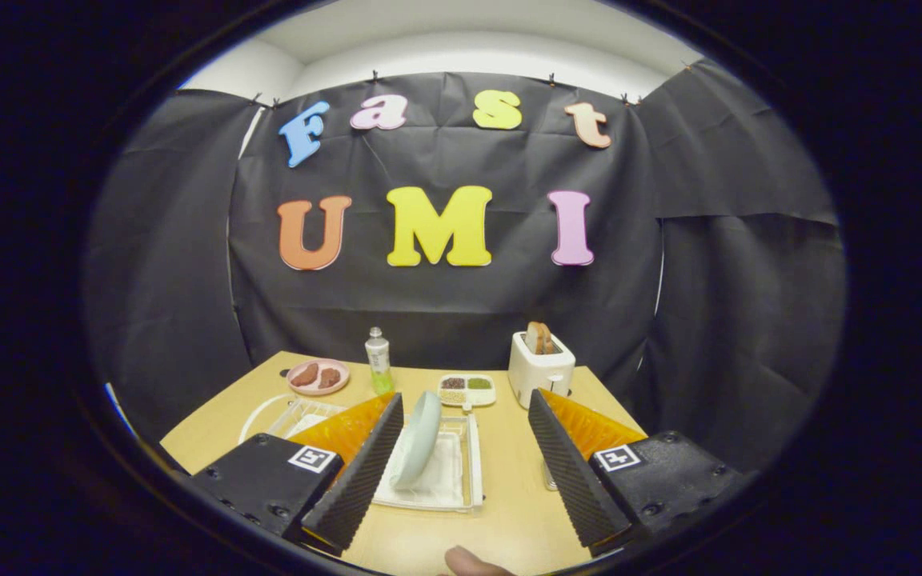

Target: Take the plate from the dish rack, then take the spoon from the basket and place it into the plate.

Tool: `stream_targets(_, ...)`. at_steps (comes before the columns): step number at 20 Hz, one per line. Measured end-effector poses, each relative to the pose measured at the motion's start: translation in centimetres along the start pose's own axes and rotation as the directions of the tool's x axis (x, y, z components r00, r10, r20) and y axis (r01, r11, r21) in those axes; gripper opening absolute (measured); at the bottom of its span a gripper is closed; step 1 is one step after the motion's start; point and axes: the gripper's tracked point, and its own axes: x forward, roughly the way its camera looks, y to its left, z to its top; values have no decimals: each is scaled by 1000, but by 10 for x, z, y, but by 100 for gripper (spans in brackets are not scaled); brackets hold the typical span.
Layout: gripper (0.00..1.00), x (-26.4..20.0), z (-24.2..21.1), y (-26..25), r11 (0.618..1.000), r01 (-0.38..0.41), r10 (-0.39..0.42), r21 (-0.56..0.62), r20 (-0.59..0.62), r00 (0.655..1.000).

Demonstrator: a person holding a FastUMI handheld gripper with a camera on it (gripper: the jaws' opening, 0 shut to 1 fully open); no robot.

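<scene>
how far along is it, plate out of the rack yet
Nothing looks done yet. The plate stands on edge in the dish rack, between the open tongs and close to the left finger, which grips nothing. In hand: lining up on the plate. Left: lift it out, set it on the table, then fetch the spoon, which I cannot make out.

The tongs [465,460] hang over the table, fingers spread wide.
</scene>
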Motion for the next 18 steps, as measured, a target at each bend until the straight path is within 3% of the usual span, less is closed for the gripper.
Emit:
stream_targets(3,100,36,7,10,1000,-7,8,28,-56,998)
stream_targets(11,99,107,-9,33,998,-40,25,-53,-269,963)
stream_targets(15,95,128,-21,48,989,-77,25,-127,-367,930)
stream_targets(18,90,149,-36,50,979,-78,-19,-190,-459,888)
